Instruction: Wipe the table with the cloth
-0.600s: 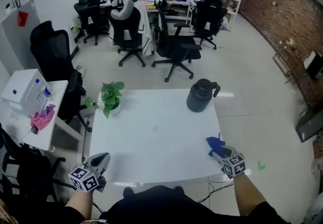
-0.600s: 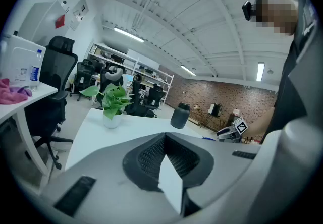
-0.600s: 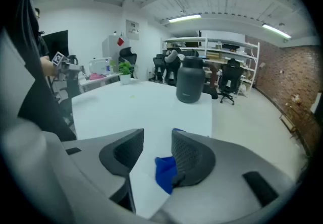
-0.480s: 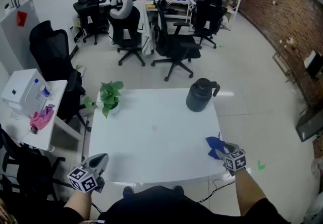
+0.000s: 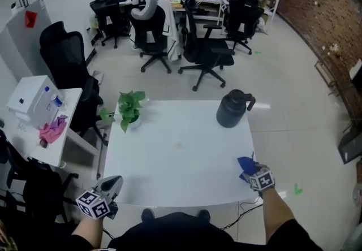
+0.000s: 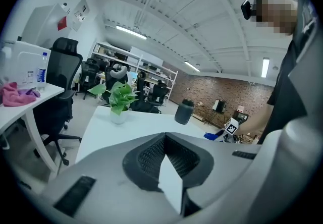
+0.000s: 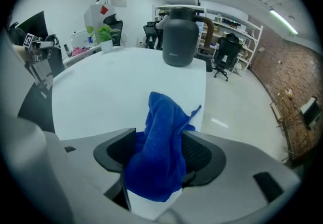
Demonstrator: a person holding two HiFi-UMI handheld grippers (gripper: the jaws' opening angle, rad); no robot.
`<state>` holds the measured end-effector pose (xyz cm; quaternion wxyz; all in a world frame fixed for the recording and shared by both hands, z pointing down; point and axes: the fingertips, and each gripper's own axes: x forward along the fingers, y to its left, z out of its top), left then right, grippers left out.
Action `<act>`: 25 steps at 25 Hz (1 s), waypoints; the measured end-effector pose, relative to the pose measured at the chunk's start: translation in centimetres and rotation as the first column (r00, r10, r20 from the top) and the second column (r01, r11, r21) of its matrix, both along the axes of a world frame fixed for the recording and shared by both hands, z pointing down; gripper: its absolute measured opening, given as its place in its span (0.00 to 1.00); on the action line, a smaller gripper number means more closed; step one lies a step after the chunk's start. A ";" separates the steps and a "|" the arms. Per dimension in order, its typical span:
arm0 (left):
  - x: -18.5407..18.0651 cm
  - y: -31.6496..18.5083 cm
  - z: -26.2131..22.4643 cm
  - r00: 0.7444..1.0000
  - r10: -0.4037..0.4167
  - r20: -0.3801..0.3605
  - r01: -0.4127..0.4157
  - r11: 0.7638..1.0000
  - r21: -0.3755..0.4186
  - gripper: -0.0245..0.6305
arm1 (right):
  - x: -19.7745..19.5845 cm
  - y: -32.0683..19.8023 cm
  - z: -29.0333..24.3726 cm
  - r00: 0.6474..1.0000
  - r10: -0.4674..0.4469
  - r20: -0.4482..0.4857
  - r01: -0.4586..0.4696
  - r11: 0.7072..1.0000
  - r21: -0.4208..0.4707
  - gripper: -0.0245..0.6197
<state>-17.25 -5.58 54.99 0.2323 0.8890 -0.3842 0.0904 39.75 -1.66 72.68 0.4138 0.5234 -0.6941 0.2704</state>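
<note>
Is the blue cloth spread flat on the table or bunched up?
Bunched up: the blue cloth stands in a crumpled peak between the right gripper's jaws, not laid flat on the white table.

Potted plant (image 5: 129,109), dark jug (image 5: 232,108), office chairs (image 5: 206,52)

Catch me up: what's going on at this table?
A person stands at the near edge of a white rectangular table with a two-jaw gripper in each hand. The right gripper has a bunched blue cloth pinched between its jaws, at the table's near right edge. The left gripper hangs at the near left corner, jaws together, holding nothing. A dark lidded jug and a small potted green plant stand at the far side.
</note>
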 end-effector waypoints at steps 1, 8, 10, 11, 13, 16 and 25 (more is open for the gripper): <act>-0.1 0.0 0.0 1.000 -0.004 0.001 0.004 1.000 -0.003 0.04 | -0.2 0.1 0.3 1.000 -0.006 0.010 0.006 1.000 -0.010 0.47; -0.5 0.1 0.7 1.000 -0.012 -0.004 0.012 1.000 -0.016 0.04 | -0.6 0.2 0.8 0.998 0.002 0.062 0.000 0.999 -0.034 0.38; -0.6 0.0 0.7 1.000 -0.016 -0.008 0.016 1.000 -0.015 0.04 | -0.9 -0.1 1.0 0.998 -0.005 0.066 0.008 0.999 -0.045 0.38; -0.6 -0.1 0.6 1.000 -0.018 -0.011 0.017 1.000 -0.014 0.04 | -1.0 -0.4 0.8 0.997 -0.001 0.076 0.005 0.999 -0.044 0.38; -0.7 -0.1 0.4 1.000 -0.019 -0.015 0.019 1.000 -0.010 0.04 | -1.1 -1.0 -0.1 0.993 0.034 0.112 -0.033 0.999 -0.011 0.46; -0.8 0.0 0.4 1.000 -0.018 -0.017 0.018 1.000 -0.011 0.04 | -0.3 -1.8 -1.5 0.979 0.138 0.148 -0.148 0.987 0.056 0.50; -0.7 0.6 0.3 1.000 -0.016 -0.013 0.016 1.000 -0.019 0.04 | 1.9 -1.6 0.8 0.928 0.358 0.100 -0.357 0.934 -0.024 0.52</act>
